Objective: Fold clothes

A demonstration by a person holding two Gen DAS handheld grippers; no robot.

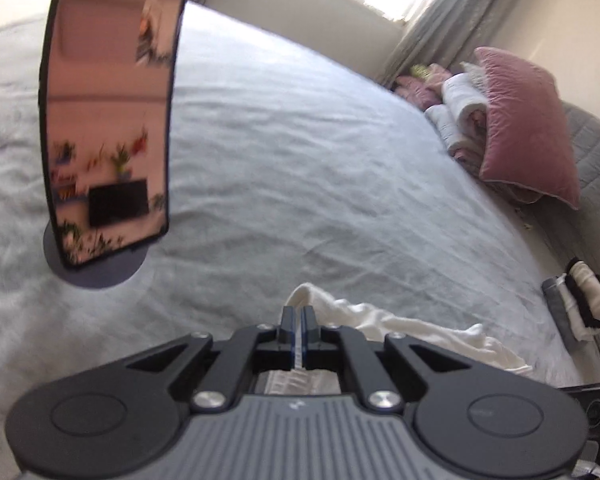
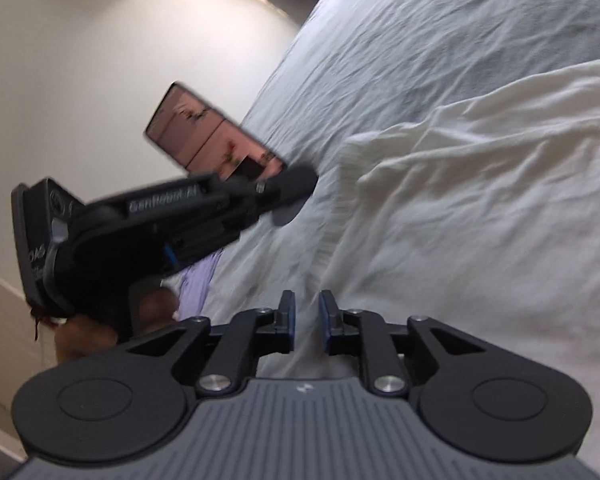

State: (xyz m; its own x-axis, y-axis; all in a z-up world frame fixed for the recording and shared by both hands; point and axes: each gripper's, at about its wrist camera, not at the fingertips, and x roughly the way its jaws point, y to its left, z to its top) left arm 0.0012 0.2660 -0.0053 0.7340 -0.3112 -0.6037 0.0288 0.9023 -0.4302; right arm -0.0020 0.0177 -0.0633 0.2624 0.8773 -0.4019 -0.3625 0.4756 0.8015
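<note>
One white garment (image 2: 480, 200), lengthwise up-right.

The crumpled white cotton garment (image 1: 400, 332) is running under the left gripper (image 1: 299, 316), hiding its near part. The black-framed phone screen (image 2: 216, 140) is blurring, its lower end covered by that gripper's body. The stack of folded white and pink clothes (image 1: 460, 120) is sitting half-hidden behind 1 pink quilted pillow (image 1: 528, 128).

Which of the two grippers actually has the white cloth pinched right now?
The left gripper: its jaws are shut on a fold of the white garment. The right gripper stands open, nothing between its pads.
</note>
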